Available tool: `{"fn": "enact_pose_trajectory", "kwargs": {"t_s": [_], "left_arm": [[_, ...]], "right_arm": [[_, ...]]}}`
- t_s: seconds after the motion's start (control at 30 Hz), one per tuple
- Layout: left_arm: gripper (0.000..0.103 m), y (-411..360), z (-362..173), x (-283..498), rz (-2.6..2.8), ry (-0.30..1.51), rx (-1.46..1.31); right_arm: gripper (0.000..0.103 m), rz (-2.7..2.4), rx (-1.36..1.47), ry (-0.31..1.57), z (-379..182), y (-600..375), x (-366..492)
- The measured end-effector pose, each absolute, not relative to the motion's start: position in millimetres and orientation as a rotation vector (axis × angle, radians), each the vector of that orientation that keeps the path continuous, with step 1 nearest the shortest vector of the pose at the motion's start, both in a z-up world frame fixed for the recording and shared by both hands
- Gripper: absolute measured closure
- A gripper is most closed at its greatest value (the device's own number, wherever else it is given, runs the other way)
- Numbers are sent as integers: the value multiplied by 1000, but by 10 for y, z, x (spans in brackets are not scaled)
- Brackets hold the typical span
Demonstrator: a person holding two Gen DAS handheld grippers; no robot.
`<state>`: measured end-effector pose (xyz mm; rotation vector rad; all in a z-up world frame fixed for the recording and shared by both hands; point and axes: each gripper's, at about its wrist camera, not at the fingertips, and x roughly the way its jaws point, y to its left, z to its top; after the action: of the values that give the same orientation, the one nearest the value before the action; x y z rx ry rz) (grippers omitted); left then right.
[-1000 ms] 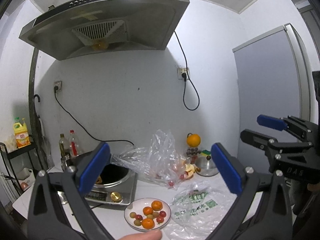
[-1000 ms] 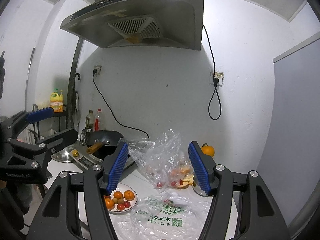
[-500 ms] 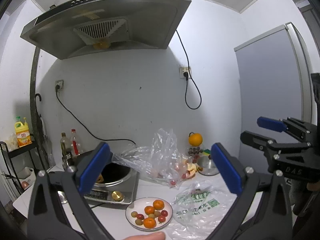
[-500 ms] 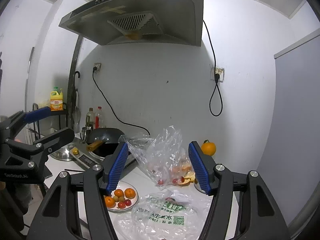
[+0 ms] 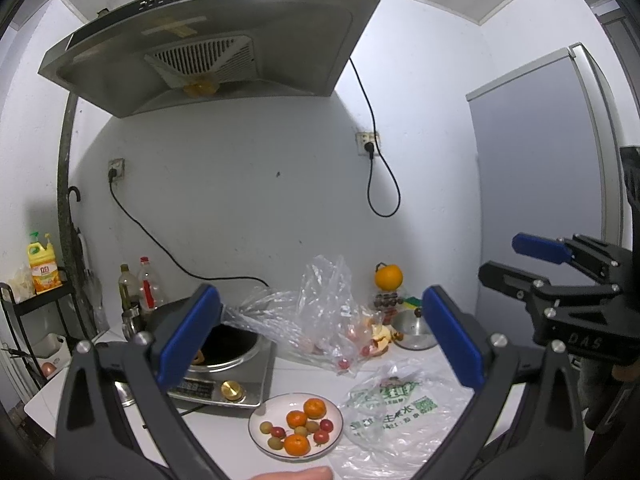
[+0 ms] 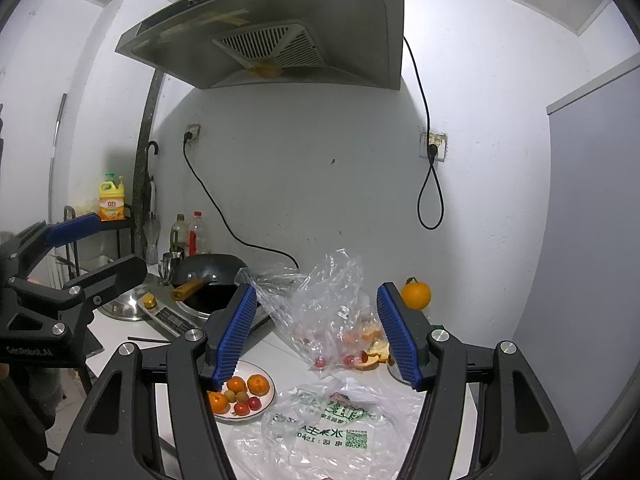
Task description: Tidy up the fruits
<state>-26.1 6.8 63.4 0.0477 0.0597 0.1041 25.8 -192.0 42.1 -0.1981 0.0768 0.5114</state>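
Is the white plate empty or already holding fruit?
Holding fruit: the white plate carries three small oranges and several cherry tomatoes.

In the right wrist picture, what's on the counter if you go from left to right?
Wok → white plate of fruit → crumpled clear bag → big orange at the far right.

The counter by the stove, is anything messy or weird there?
Yes. Orange peel scraps lie loose on the white counter beside a crumpled clear bag with small red fruits inside. One big orange sits alone by the wall, away from the fruit plate.
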Motion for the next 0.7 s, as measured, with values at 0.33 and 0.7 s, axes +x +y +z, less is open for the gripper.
{"fn": "enact_pose_trajectory", "kwargs": {"t_s": [0.33, 0.7], "left_arm": [[1, 66, 622, -255, 102, 60, 49], [1, 57, 610, -245, 99, 62, 48]], "right_arm": [[37, 513, -206, 81, 410, -1911, 268], [37, 514, -210, 81, 403, -1903, 271]]}}
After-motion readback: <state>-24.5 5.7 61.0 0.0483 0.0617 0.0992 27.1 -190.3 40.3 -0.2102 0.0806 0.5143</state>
